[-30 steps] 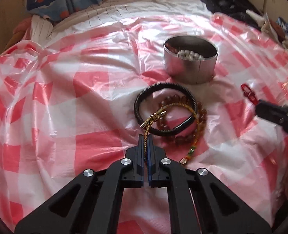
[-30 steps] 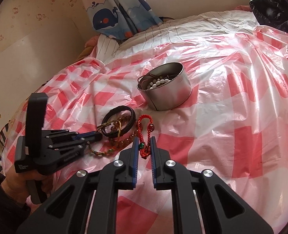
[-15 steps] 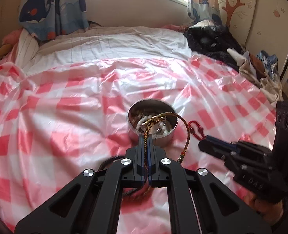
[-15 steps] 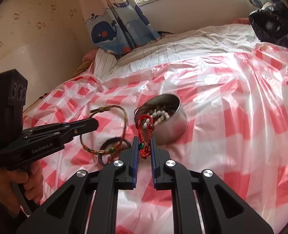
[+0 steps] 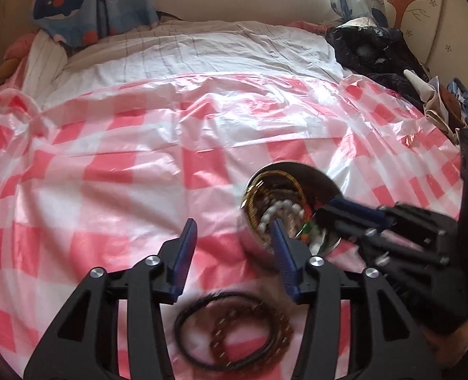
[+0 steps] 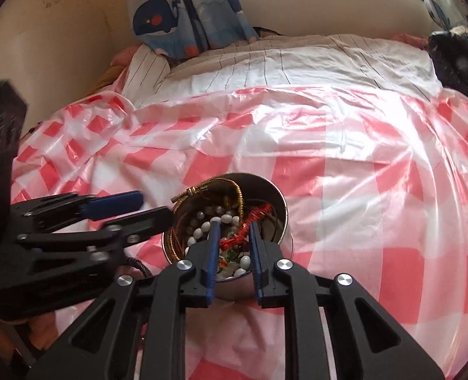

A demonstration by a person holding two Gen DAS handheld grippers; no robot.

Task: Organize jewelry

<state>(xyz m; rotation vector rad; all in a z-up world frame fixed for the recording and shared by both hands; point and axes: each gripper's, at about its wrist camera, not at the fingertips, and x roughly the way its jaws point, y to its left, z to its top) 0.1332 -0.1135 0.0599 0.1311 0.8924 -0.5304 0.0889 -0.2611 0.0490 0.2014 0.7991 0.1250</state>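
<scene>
Our left gripper (image 5: pixel 234 237) is opening, nothing between its jaws; the limp, light gold cord (image 6: pixel 234 190) lies draped in the tin (image 6: pixel 281 209). Our right gripper (image 6: pixel 234 234) is opening around the soft red cord (image 6: pixel 249 221) over the tin. Two bracelets (image 5: pixel 234 332) remain on the sheet (image 5: pixel 107 158); we'd pinch each by its band.

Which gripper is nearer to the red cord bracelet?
Right. The right gripper has the red cord bracelet between its opening jaws, over the metal tin; the left gripper, also opening, is beside the tin's rim.
</scene>
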